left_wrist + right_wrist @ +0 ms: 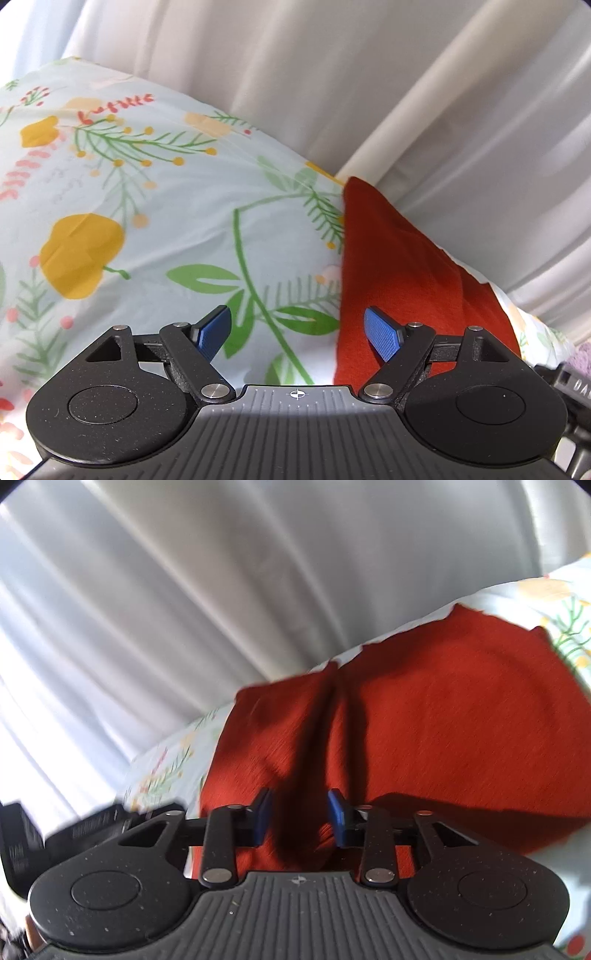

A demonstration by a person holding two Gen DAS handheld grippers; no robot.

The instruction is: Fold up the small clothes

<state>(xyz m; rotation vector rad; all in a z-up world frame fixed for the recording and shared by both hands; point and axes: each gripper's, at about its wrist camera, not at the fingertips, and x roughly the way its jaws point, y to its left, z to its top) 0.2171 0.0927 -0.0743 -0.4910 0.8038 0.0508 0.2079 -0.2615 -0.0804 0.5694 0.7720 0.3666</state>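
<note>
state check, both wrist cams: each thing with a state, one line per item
left gripper: open, nothing between the pads, over the floral sheet's edge with the garment.
right gripper: open, pads apart over a raised fold, not pressing.
red garment: lying on the sheet, creased, a ridge down its middle.
floral sheet: spread out, lightly wrinkled.
white curtain: hanging in folds.

Cloth (424,709): lies on the sheet (155,206), near its far edge.
Curtain (369,74): hangs behind the sheet.
</note>
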